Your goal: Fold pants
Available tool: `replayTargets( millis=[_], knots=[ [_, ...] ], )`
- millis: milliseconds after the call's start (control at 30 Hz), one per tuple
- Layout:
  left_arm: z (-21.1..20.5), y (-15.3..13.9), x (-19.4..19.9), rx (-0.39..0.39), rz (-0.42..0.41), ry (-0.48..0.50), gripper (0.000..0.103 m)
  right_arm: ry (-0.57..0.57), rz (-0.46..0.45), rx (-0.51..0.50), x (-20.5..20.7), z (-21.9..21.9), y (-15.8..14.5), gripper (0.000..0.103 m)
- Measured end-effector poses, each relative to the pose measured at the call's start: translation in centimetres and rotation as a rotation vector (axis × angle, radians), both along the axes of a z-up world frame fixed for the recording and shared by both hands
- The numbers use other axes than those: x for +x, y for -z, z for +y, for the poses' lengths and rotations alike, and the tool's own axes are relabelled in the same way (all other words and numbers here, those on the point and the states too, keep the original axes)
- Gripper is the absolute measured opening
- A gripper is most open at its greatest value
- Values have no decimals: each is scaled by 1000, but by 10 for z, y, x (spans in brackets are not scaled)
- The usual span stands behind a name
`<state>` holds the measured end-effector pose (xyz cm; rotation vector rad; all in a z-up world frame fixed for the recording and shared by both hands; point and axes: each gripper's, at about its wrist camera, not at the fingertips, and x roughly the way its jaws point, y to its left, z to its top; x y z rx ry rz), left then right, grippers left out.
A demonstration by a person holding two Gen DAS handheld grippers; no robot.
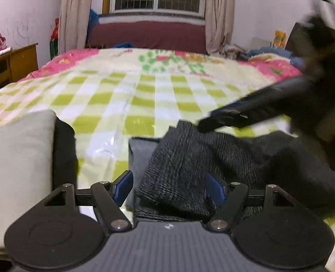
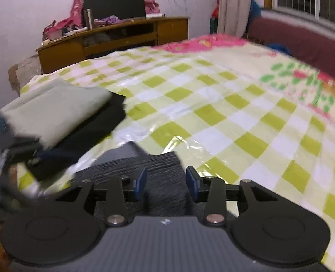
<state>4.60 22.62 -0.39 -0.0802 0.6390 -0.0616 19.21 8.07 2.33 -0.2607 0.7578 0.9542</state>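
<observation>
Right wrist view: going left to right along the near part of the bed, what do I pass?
Pale green folded cloth on a black folded garment → dark grey pants between the open right gripper → bare green-checked bed cover.

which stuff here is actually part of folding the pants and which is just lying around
Part of the job:
- dark grey pants, bunched on the bed
- left claw, open around the pants fabric
- right claw, open over the pants

Just lying about:
- folded pale green cloth on a black garment
- wooden desk with clutter
- checked bedcover
</observation>
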Motion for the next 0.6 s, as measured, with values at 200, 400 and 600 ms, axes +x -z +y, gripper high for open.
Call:
replayTargets(
  millis=[200,400,600],
  knots=[
    [-10,5,-4,19,34,-6,60,-48,186,47,40,10,31,33],
    [-8,1,-7,-29,28,11,51,-74,214,45,41,2,17,17],
    [10,-1,-8,-123,38,-24,67,-92,294,56,56,6,31,38]
  ],
)
